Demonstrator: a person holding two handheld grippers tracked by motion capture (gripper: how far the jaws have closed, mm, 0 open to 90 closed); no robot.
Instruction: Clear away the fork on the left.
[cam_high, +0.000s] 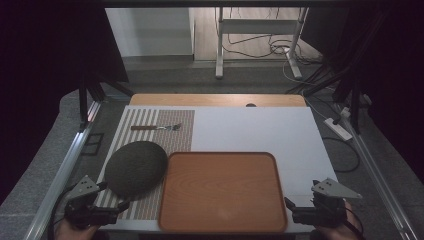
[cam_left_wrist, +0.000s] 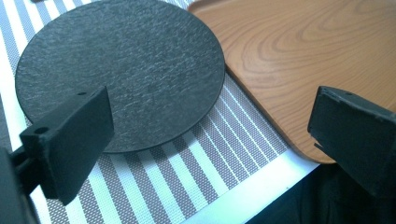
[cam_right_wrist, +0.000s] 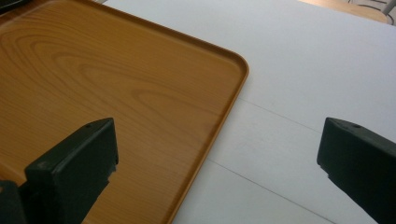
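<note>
A round dark slate plate (cam_high: 135, 168) (cam_left_wrist: 121, 70) lies on a striped placemat (cam_high: 160, 142) (cam_left_wrist: 196, 163), its edge against a wooden tray (cam_high: 222, 192) (cam_left_wrist: 299, 51) (cam_right_wrist: 93, 93). A fork (cam_high: 156, 127) with a wooden handle rests at the far end of the placemat. My left gripper (cam_high: 122, 206) (cam_left_wrist: 210, 140) hovers open at the table's near left corner, its jaws spanning the plate's near edge and the tray's corner. My right gripper (cam_high: 287, 206) (cam_right_wrist: 217, 154) is open at the near right, over the tray's right rim, holding nothing.
The white table top (cam_high: 260, 130) (cam_right_wrist: 317, 70) stretches right of the placemat and beyond the tray. Metal rails (cam_high: 60, 175) run along both sides. Cables and a power strip (cam_high: 338, 128) lie on the floor to the right, and a desk frame (cam_high: 220, 45) stands beyond.
</note>
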